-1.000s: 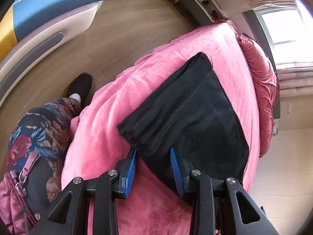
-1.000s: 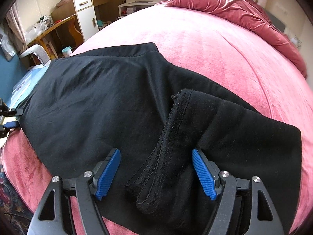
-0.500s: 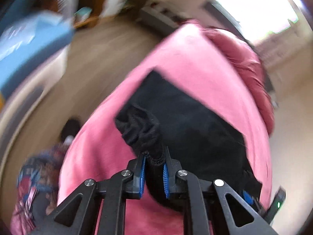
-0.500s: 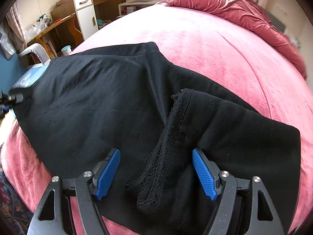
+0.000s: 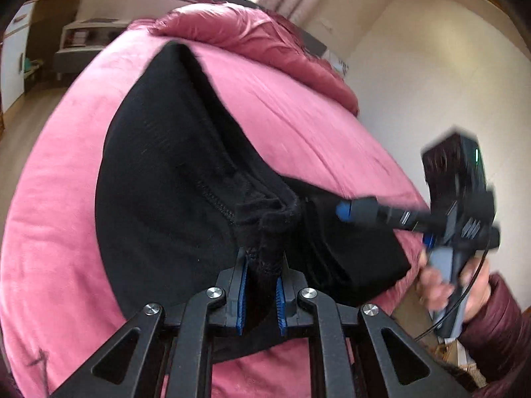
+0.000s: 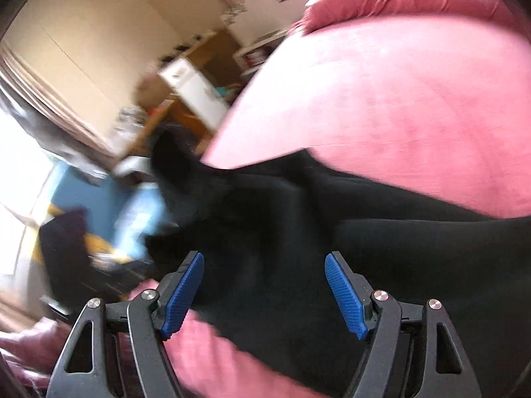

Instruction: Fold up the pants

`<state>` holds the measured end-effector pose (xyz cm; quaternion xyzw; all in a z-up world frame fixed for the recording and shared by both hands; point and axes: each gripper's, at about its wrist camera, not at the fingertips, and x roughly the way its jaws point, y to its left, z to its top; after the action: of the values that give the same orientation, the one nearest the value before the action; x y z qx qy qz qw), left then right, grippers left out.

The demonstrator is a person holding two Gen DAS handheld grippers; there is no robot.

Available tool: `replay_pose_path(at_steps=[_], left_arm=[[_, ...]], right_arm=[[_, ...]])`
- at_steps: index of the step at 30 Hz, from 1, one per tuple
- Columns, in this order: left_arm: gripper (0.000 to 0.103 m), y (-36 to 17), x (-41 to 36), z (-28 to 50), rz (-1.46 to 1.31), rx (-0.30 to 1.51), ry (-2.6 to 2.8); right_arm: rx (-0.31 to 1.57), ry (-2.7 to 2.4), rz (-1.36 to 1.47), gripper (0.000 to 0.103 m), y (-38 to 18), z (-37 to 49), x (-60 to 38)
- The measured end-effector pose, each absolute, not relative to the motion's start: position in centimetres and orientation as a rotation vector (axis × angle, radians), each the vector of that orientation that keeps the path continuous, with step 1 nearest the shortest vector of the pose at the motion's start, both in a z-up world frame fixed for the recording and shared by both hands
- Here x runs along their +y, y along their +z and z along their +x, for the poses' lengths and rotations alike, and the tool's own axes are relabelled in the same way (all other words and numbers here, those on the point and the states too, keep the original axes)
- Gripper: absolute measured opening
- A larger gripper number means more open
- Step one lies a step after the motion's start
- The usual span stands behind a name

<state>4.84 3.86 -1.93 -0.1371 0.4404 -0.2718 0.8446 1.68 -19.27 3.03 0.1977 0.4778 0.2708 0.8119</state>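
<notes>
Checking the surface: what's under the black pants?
The black fabric pants lie on a pink plush bed cover, visible all round them. Whatever is beneath the cloth itself is covered.

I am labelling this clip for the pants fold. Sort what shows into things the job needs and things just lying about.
Needed for the job:
black pants
left gripper, shut on a bunched edge of the pants
right gripper, open above the pants
pink bed cover under them

Just lying about:
red quilt
white cabinet

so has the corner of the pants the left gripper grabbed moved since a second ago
Yes. The pants corner, clamped in the left gripper, has been lifted off the pink bedspread and carried over the pants toward the right gripper.
</notes>
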Motion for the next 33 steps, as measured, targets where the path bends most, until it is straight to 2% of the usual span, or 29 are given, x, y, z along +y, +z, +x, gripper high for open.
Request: replay_pose_path(at_steps=[3, 10, 12, 19, 20, 23, 33], left_arm=[[0.013, -2.4, 3.2, 4.7, -0.265, 0.948, -0.569], [0.013, -2.2, 1.5, 4.6, -0.184, 0.948, -0.54], [0.013, -2.2, 0.8, 4.9, -0.158, 0.951, -0.527], [0.013, -2.4, -0.6, 4.9, -0.103, 0.954, -0.508], [0.013, -2.4, -0.8, 4.9, -0.098, 0.958, -0.506], [0.013, -2.4, -2.0, 4.4, -0.084, 0.958, -0.502], [0.014, -2.9, -3.7, 3.6, -0.067, 0.949, -0.495]], right_arm=[[1.047, 0.673, 0.509, 0.081, 2.5, 3.3, -17.6], [1.143, 0.697, 0.452, 0.08, -0.1, 7.0, -12.8], [1.16, 0.698, 0.421, 0.068, -0.7, 7.6, -11.9], [1.199, 0.711, 0.352, 0.037, -2.2, 9.3, -11.0], [1.199, 0.718, 0.344, 0.028, -2.3, 9.2, -10.8], [1.199, 0.723, 0.317, 0.018, -2.3, 9.2, -10.3], [1.191, 0.706, 0.32, 0.015, -1.3, 8.0, -11.6]])
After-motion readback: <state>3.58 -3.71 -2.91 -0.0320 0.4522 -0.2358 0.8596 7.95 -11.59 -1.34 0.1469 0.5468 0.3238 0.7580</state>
